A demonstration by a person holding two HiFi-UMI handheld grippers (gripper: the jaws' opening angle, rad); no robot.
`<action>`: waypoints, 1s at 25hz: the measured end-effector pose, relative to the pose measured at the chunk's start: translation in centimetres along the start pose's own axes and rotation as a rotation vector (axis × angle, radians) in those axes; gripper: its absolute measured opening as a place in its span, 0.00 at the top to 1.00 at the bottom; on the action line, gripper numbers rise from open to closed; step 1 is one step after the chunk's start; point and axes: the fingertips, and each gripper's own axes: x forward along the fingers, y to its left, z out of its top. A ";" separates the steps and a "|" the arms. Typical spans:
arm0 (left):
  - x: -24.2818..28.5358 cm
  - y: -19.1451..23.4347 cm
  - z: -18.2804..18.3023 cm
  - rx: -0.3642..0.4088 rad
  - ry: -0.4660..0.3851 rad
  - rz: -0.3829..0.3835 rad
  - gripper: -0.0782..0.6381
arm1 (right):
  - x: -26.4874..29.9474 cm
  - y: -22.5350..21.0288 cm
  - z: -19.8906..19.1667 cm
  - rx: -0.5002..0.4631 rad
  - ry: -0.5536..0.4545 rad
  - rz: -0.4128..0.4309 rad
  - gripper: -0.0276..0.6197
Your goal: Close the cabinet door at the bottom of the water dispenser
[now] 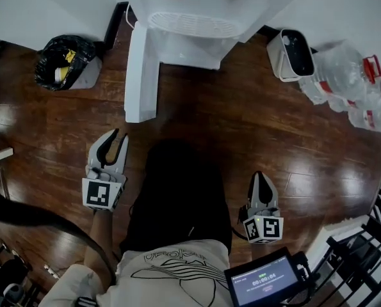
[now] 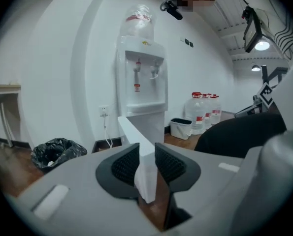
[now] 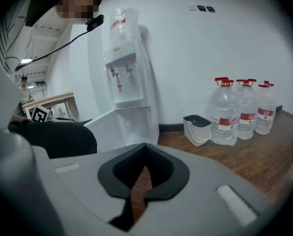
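Water dispenser (image 1: pixel 190 24): white, against the wall at twelve o'clock in the head view.
Cabinet door (image 1: pixel 141 75): swung wide open, standing out from the dispenser's base toward the person.
Left gripper (image 1: pixel 118 137): at eight o'clock, fingers released and a little apart, empty; the door's free edge lies near, at one o'clock of it, not touching.
Right gripper (image 1: pixel 259 175): at five o'clock, fingers clenched together on nothing.
Water bottles (image 1: pixel 350 85): two o'clock.
Black bin bag (image 1: pixel 62 59): ten o'clock.
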 end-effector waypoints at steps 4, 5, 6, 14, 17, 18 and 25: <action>2.0 1.6 -1.4 0.040 -0.057 0.060 0.60 | 2.5 -1.9 -2.6 0.029 -0.040 -0.026 0.95; 2.4 1.4 -2.0 0.041 -0.064 0.053 0.59 | 3.1 -2.5 -3.5 0.041 -0.046 -0.035 0.95; 2.9 1.2 -2.6 0.033 -0.066 0.043 0.54 | 3.7 -3.0 -4.5 0.052 -0.050 -0.041 0.95; 7.4 -0.3 -4.2 0.015 -0.102 0.090 0.55 | 9.3 -4.2 -7.3 0.049 -0.113 -0.014 0.95; 7.8 -0.9 -4.4 0.055 -0.076 0.063 0.54 | 9.5 -4.8 -6.8 0.033 -0.124 -0.026 0.95; 8.1 -1.5 -4.3 0.059 -0.080 0.031 0.54 | 9.9 -4.9 -6.6 0.023 -0.129 -0.029 0.95; 7.9 -4.9 -0.4 -0.184 -0.371 -0.232 0.85 | 13.6 0.5 -5.2 -0.065 -0.142 0.201 0.95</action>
